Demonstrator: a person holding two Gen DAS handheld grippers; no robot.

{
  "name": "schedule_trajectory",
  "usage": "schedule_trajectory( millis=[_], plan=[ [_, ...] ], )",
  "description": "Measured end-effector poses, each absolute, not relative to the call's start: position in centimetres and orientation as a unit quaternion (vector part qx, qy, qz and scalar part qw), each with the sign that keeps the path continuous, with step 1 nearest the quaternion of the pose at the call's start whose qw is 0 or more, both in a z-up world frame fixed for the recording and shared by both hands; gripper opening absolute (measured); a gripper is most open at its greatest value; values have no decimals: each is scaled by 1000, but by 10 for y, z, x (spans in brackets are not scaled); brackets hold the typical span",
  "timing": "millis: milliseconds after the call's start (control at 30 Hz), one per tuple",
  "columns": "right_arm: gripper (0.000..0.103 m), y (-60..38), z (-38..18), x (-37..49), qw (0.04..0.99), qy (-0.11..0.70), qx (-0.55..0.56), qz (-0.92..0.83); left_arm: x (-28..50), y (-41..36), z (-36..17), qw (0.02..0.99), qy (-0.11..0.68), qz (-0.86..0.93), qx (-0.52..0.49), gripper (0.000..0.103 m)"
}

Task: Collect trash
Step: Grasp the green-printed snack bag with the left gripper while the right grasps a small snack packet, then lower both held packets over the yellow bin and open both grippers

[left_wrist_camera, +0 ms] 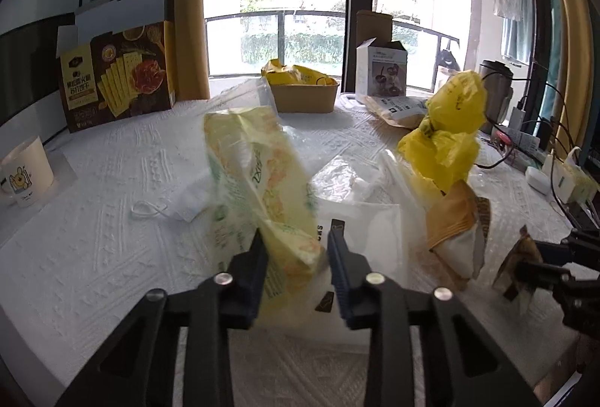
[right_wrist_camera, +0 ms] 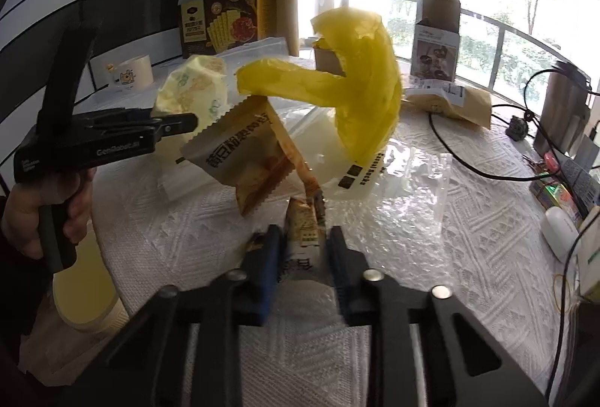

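My left gripper (left_wrist_camera: 294,242) is shut on a pale yellow-green tissue pack (left_wrist_camera: 258,178) and holds it above the table; it also shows in the right wrist view (right_wrist_camera: 193,90). My right gripper (right_wrist_camera: 303,238) is shut on a bundle of trash: orange-and-white snack wrappers (right_wrist_camera: 247,159) and a crumpled yellow plastic bag (right_wrist_camera: 360,84), lifted off the table. The bundle shows in the left wrist view (left_wrist_camera: 448,129). A white plastic sock bag (left_wrist_camera: 371,227) and a face mask (left_wrist_camera: 180,202) lie on the white tablecloth (left_wrist_camera: 93,257).
A cracker box (left_wrist_camera: 120,66) and a mug (left_wrist_camera: 24,174) stand at the left. A brown paper bowl (left_wrist_camera: 303,92) with yellow trash, a small white box (left_wrist_camera: 386,69), a metal flask (right_wrist_camera: 562,107), cables and chargers (right_wrist_camera: 558,231) sit at the back and right. Bubble wrap (right_wrist_camera: 412,189) lies on the table.
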State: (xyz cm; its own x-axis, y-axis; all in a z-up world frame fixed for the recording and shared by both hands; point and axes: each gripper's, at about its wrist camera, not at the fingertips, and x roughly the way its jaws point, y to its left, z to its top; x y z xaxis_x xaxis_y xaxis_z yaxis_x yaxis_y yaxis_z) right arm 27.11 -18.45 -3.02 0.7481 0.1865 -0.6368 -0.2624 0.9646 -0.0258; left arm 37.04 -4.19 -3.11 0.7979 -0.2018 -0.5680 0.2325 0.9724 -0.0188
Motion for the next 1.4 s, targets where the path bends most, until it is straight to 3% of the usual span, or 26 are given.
schedule_trajectory(
  millis=[133,200,733,1400],
  plan=[
    [17,-187,-22,259,940,319,-54,112,357,-38,-23,951,287,-116,28,14],
    [17,-188,-17,252,942,312,-53,109,347,-35,-17,953,279,-115,28,12],
    [16,-168,7,193,954,272,-54,111,257,-7,20,968,224,-112,15,12],
    [16,-130,12,149,955,243,-55,161,163,38,-9,964,250,-91,0,12]
  ],
)
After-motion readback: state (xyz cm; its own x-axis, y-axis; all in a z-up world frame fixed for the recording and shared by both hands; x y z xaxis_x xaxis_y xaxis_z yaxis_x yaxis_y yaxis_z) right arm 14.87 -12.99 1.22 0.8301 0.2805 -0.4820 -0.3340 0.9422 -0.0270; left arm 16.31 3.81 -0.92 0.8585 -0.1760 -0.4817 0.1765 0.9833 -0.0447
